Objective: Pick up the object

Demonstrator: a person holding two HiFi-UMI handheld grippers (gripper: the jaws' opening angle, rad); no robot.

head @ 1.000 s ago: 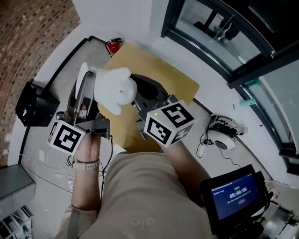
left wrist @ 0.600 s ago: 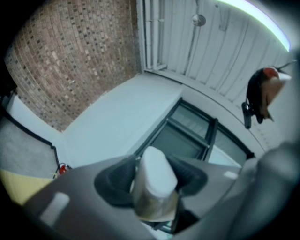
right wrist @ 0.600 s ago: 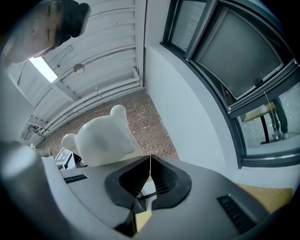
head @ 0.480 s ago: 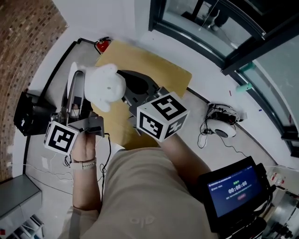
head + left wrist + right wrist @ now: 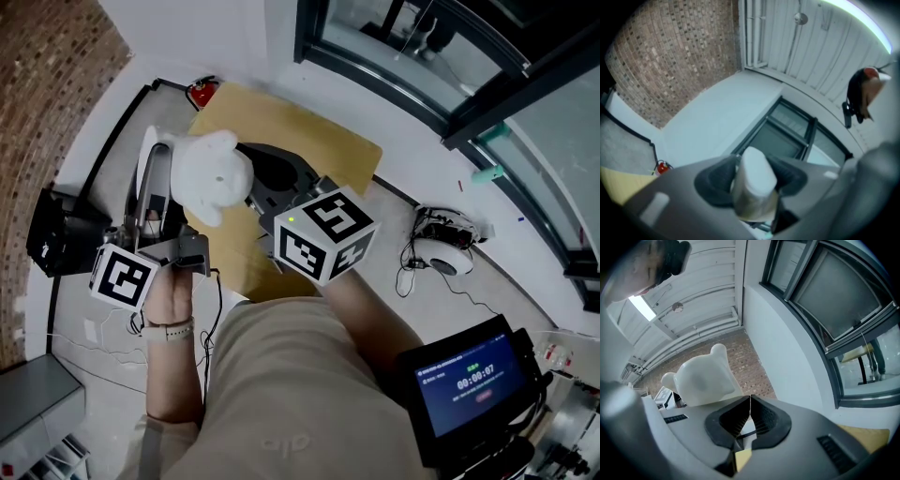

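Note:
A white bear-shaped toy (image 5: 214, 178) hangs in the air above the floor with my left gripper (image 5: 173, 173) shut on it. In the left gripper view a white part of the toy (image 5: 754, 180) is pinched between the dark pads (image 5: 717, 180), and the rest of it is hidden. My right gripper (image 5: 274, 192) is held up just to the right of the toy, apart from it. Its jaws (image 5: 750, 416) are shut with nothing between them. The right gripper view shows the toy (image 5: 701, 378) just beyond its own body, with ears up.
A tan mat (image 5: 291, 127) lies on the pale floor below the grippers. A red fire extinguisher (image 5: 200, 91) stands by the wall. A black box (image 5: 58, 234) sits at left, a cabled white device (image 5: 441, 255) at right, and a lit screen (image 5: 473, 382) at lower right.
The toy and both grippers sit slightly further left and higher in the head view than a second ago. The left grip on the toy is unchanged.

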